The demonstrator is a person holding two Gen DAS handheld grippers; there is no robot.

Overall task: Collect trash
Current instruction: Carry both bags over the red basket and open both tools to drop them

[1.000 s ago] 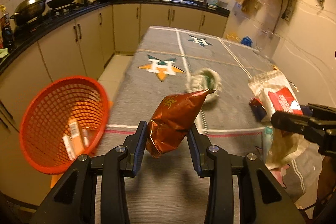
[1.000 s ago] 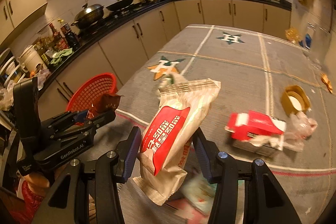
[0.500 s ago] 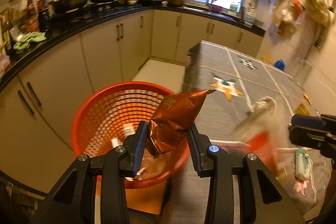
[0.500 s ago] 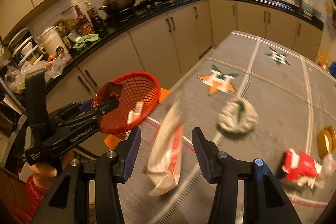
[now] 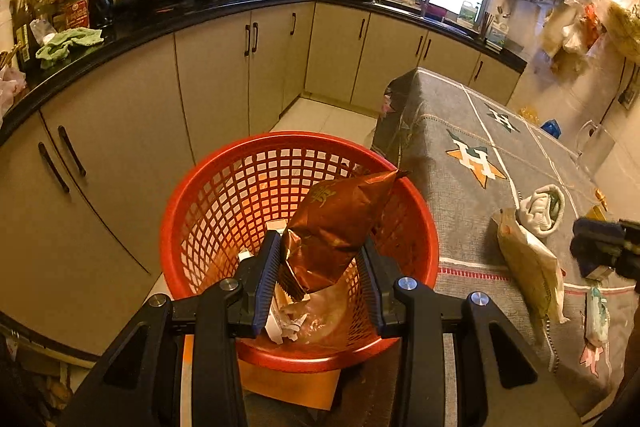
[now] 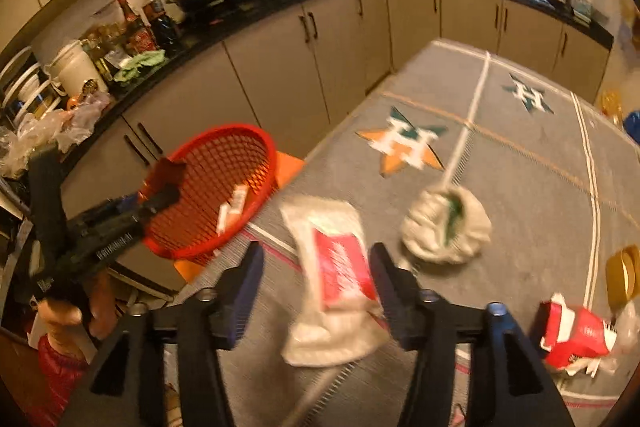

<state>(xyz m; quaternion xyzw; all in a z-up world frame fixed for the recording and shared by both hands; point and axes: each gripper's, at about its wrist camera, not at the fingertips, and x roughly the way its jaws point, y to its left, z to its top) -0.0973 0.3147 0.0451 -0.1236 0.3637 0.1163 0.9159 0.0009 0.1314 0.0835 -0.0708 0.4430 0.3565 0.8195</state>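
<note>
Over the mouth of the red mesh basket (image 5: 208,211), which stands on the floor just off the near-left corner of the desk (image 5: 452,195), the left gripper (image 5: 318,279) clamps a brown foil snack bag (image 5: 340,223), poised for what looks like a drop. Several scraps already lie in the basket's bottom, so the collecting appears partly done. Near the desk's front edge the right gripper (image 6: 316,291) has its jaws opening, and a white-and-red packet (image 6: 332,275) sits between them, blurred and apparently slipping free onto the cloth. Still on the desk: a crumpled white-and-green wrapper (image 6: 446,227) toward the middle, a torn red carton (image 6: 576,335) and a yellow tape roll (image 6: 622,277) near the right edge. A narrow strip of floor separates the desk's left edge from the kitchen cabinets (image 5: 216,79), and the basket fills much of it, leaving little room on that side; the far half of the desk lies mostly bare.
</note>
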